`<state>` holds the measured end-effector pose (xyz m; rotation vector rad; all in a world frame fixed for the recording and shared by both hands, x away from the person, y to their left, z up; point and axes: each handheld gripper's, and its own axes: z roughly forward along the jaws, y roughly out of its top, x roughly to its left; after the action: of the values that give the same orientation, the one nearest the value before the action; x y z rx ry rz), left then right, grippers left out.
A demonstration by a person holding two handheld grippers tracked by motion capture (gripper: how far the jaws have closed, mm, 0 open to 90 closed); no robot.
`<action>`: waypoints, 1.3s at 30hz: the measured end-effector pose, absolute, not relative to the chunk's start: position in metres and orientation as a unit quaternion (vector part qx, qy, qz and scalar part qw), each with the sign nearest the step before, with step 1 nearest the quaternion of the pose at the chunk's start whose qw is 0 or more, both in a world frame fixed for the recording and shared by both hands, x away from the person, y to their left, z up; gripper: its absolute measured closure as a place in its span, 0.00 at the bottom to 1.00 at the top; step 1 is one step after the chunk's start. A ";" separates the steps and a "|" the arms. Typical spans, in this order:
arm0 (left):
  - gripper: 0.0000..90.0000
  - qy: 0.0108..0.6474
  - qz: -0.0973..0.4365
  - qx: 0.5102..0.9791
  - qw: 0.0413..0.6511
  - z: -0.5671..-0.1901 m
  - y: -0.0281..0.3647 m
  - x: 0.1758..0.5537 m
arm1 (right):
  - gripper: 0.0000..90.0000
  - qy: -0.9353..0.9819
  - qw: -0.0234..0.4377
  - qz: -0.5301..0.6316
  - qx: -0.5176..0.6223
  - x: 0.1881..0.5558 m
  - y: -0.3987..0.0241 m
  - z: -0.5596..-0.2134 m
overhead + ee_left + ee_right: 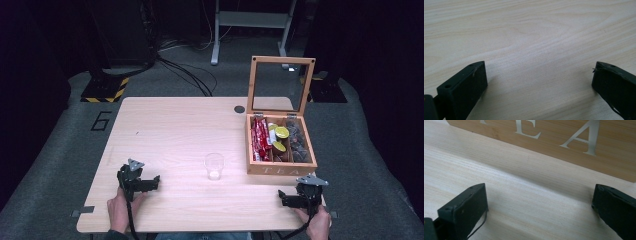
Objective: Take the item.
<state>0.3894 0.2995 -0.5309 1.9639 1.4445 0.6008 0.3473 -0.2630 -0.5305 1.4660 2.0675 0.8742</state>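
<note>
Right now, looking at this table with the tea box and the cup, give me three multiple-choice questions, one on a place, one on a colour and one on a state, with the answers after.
1. Where does the clear plastic cup stand?
A. Inside the tea box
B. On the table, left of the tea box
C. Between the left gripper's jaws

2. What colour are the long packets in the leftmost compartment of the wooden tea box?
A. Red
B. Blue
C. Green

3. How is the tea box's glass lid?
A. Shut flat
C. Lying off on the table
B. Raised upright

Answers: 1 B, the high view shows it on the bare table apart from the box. 2 A, they show red beside the yellow-topped capsules. 3 B, the lid stands up behind the box, with the floor seen through it.
</note>
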 end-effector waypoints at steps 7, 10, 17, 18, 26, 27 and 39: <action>0.00 0.550 0.229 0.740 0.312 -0.531 0.299 0.388 | 0.00 0.753 0.228 0.315 0.531 0.348 -0.264 -0.530; 0.00 0.551 0.231 0.739 0.312 -0.531 0.299 0.387 | 0.00 0.753 0.228 0.315 0.530 0.348 -0.264 -0.530; 0.00 0.552 0.232 0.738 0.312 -0.531 0.299 0.387 | 0.00 0.753 0.225 0.315 0.533 0.348 -0.264 -0.530; 0.00 0.553 0.232 0.737 0.312 -0.531 0.298 0.387 | 0.00 0.753 0.225 0.315 0.533 0.348 -0.264 -0.530; 0.00 0.553 0.232 0.737 0.312 -0.531 0.298 0.387 | 0.00 0.753 0.225 0.316 0.532 0.349 -0.264 -0.530; 0.00 0.553 0.232 0.737 0.312 -0.531 0.299 0.387 | 0.00 0.751 0.224 0.317 0.534 0.349 -0.264 -0.530; 0.00 0.553 0.232 0.737 0.312 -0.531 0.299 0.387 | 0.03 0.753 0.208 0.307 0.544 0.353 -0.266 -0.525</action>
<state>0.3866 0.2986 -0.5313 1.9462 1.4584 0.6115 0.3528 -0.2665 -0.5248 1.5131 2.0954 0.8532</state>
